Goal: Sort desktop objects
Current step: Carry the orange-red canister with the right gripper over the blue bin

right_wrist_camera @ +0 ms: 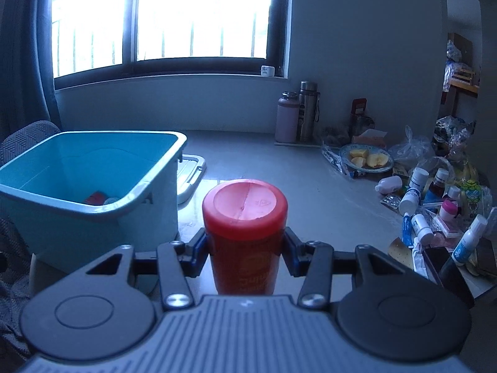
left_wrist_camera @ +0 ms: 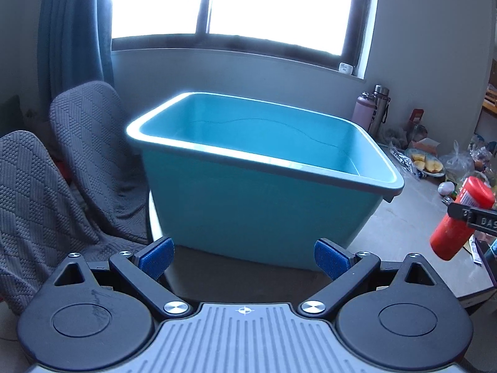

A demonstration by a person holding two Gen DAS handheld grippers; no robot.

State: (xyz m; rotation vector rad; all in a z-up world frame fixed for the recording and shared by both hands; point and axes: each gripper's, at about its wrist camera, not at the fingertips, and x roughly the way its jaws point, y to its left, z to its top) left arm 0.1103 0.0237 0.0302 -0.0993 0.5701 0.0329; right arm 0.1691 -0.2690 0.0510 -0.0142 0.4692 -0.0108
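Observation:
My right gripper [right_wrist_camera: 245, 250] is shut on a red plastic bottle [right_wrist_camera: 244, 233], its round base towards the camera, held above the grey table. The same red bottle [left_wrist_camera: 459, 220] shows at the right edge of the left wrist view, clamped by a black finger. A teal plastic bin [left_wrist_camera: 264, 183] stands straight ahead of my left gripper [left_wrist_camera: 243, 258], which is open with nothing between its blue pads [left_wrist_camera: 157, 256]. In the right wrist view the teal bin [right_wrist_camera: 149, 214] lies to the left of the bottle, with a red item [right_wrist_camera: 94, 199] on its floor.
Two chairs with grey knit covers [left_wrist_camera: 84, 143] stand left of the bin. A white lid [right_wrist_camera: 191, 175] lies behind it. Two flasks [right_wrist_camera: 296, 113], a plate of fruit [right_wrist_camera: 366, 158] and several small bottles and tubes [right_wrist_camera: 435, 214] crowd the table's right side.

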